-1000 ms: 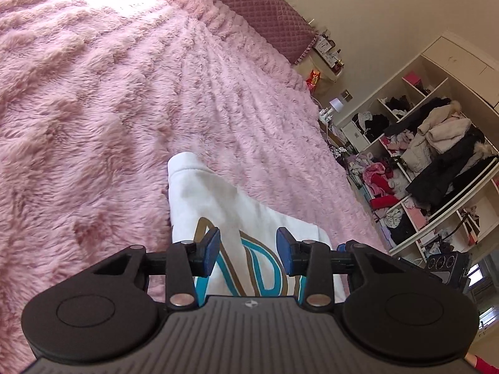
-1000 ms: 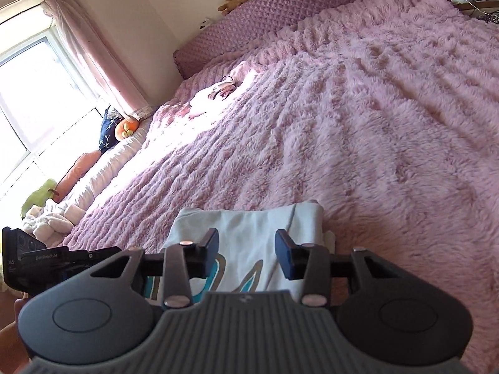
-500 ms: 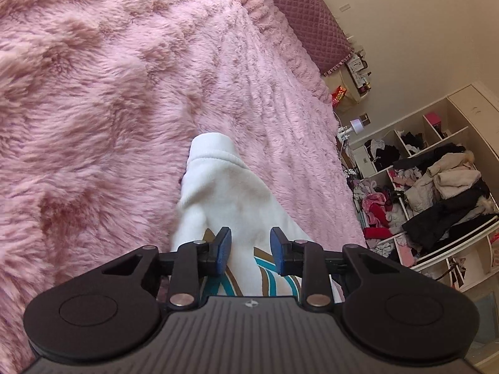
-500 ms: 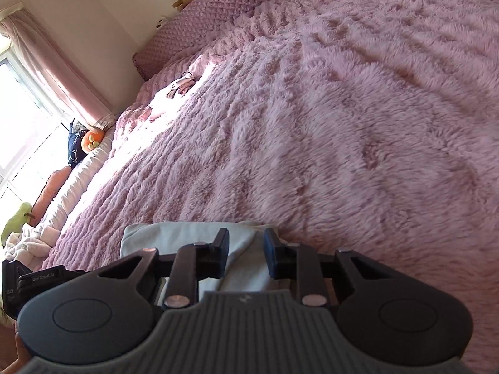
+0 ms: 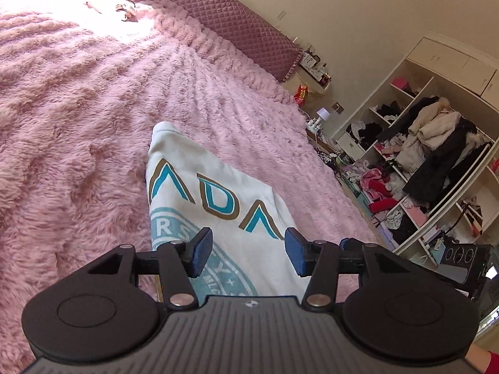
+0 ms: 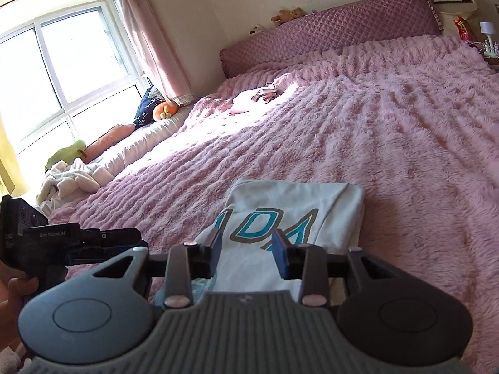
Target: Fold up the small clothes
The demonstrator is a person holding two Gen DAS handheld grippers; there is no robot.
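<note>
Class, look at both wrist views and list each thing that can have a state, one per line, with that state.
White garment: folded, lying flat on the pink blanket, printed side up.
Left tongs: opening, nothing between the pads, above the garment.
Right tongs: opening, nothing gripped.
Curtain: drawn aside, window uncovered.
Shelves: open-fronted, crammed with clothes.

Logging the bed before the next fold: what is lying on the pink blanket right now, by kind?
Folded white printed garment: 1
Small pale pink heap near the headboard: 1, contents unclear
Total: 2
</note>
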